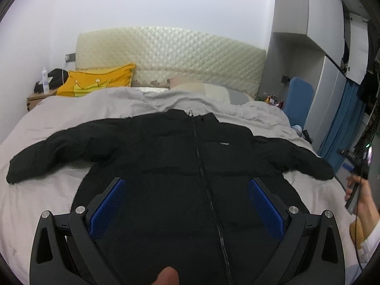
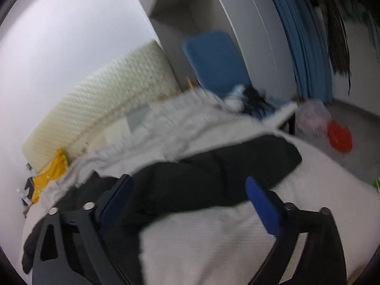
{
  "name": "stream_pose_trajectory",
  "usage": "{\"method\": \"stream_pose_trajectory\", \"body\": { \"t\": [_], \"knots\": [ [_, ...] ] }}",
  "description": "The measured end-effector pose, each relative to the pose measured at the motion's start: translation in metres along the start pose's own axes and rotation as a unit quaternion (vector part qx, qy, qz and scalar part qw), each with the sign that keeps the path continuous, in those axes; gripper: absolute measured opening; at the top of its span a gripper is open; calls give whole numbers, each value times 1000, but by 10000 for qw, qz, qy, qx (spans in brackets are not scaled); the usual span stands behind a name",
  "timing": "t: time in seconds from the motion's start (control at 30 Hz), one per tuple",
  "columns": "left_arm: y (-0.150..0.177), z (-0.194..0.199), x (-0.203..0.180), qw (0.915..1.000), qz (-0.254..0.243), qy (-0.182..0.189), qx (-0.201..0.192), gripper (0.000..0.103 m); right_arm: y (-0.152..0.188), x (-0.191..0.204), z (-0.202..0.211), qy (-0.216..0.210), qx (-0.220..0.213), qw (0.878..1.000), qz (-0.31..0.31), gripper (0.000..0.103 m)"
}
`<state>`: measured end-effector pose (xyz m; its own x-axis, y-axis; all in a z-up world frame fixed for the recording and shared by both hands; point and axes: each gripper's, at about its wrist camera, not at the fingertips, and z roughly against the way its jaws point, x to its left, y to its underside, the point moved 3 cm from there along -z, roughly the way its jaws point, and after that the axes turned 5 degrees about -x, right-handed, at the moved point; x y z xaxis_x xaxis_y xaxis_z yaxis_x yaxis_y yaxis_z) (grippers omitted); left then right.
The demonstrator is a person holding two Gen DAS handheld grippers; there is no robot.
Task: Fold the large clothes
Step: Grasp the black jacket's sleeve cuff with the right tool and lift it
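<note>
One black jacket, one yellow pillow, two tools.

Left wrist faces headboard; right wrist angled bedside; both share jacket.

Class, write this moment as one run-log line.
garment: black zip-front puffer jacket flat on grey bedsheet, sleeves spread | left hand-held gripper: open above jacket | right hand-held gripper: open near sleeve | fold: not begun

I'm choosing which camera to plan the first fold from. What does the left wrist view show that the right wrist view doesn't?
Only the left wrist view shows the whole black jacket, zipped, both sleeves spread, its left gripper open above it, and a nightstand.

Only the right wrist view, blurred, shows the open right gripper over one sleeve, and a red bag on the floor.

Both show the bed, quilted headboard and yellow pillow.
</note>
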<state>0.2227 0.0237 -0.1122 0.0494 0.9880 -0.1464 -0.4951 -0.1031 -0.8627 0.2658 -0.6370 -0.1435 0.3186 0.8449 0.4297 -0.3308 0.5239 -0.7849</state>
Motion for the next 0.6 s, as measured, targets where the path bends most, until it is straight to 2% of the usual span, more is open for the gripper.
{"method": "stream_pose_trajectory", "body": {
  "t": [0.07, 0.13, 0.33, 0.5, 0.53, 0.6],
  "knots": [
    [3, -10, -1, 10000, 10, 0, 87, 103, 12, -35, -32, -74, 345, 9984, -447, 81],
    [4, -18, -1, 9999, 25, -47, 120, 103, 23, -59, -54, -91, 552, 9948, -851, 80],
    [9, -44, -3, 9993, 116, -275, 234, 103, 35, -129, -112, 21, 648, 9793, -1915, 80],
    [16, -69, 0, 9981, 167, -486, 340, 103, 13, -151, -139, -118, -31, 9753, -2207, 80],
    [17, -75, 0, 9978, 167, -539, 351, 103, 7, -155, -146, -139, -176, 9741, -2252, 77],
    [20, -86, 0, 9974, 131, -605, 368, 103, -3, -162, -158, -116, -344, 9711, -2358, 66]
  ]
}}
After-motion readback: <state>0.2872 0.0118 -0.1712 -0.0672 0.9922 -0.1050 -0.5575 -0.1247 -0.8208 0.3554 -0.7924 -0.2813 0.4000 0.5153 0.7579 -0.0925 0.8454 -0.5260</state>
